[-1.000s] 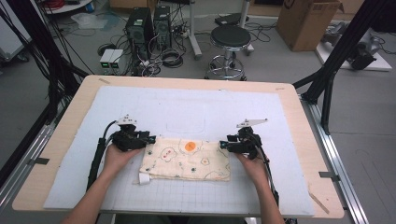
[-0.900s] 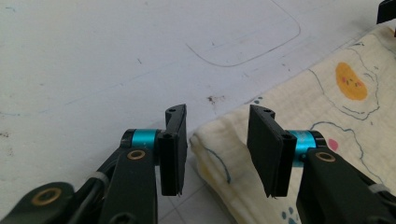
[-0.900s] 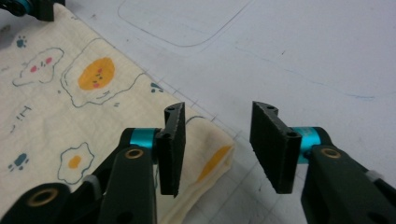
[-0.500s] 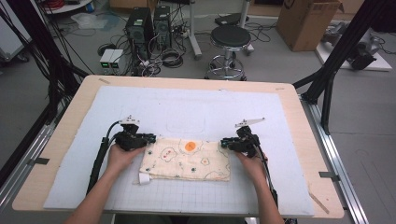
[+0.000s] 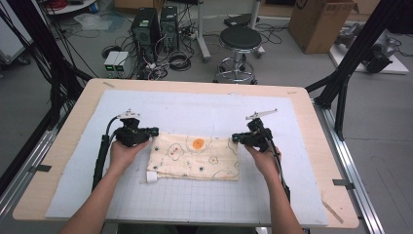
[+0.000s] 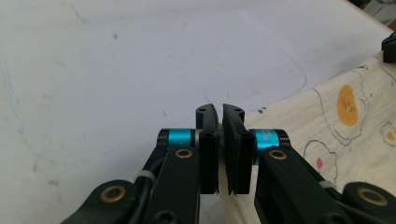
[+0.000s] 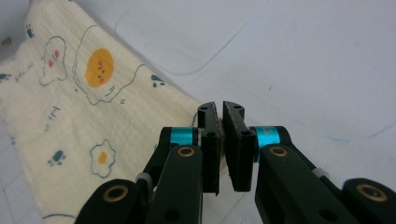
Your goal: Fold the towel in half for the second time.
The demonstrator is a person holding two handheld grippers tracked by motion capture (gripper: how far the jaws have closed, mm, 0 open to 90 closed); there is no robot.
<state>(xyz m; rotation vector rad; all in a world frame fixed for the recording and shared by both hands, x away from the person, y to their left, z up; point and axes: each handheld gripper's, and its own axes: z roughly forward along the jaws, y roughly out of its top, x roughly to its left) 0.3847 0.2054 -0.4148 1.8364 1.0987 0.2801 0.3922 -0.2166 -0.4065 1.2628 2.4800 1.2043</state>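
- Both sets of jaws have just been closing since the earlier high views, and each now has a far corner of the cloth [image 5: 195, 157] between its pads; the hands sit almost where they were, perhaps a touch higher.
- My left gripper [image 5: 155, 131] is clenched on the cloth's far left corner. In the left gripper view its gripper [image 6: 219, 122] shows the jaws nearly together, with cream fabric caught at their lower edge.
- My right gripper [image 5: 234, 138] pinches the far right corner. In the right gripper view its gripper [image 7: 220, 117] shows the jaws drawn close, with the printed cloth [image 7: 88, 116] running up into them.
- That cloth, cream with an orange blob and small doodles, lies flat on the white mat [image 5: 204, 109] in the middle of the table [image 5: 311, 105]. It sits between my two hands, and a small white tag shows at its near left corner.
- I judge the step in hand to be the grab that starts a fold: both far corners are secured, and nothing is lifted clear yet.
- Next I would raise both corners together, keep the far edge taut between the grippers, then carry it toward me and lay it on the near edge.
- Even height on both sides matters, or the fold will land skewed.
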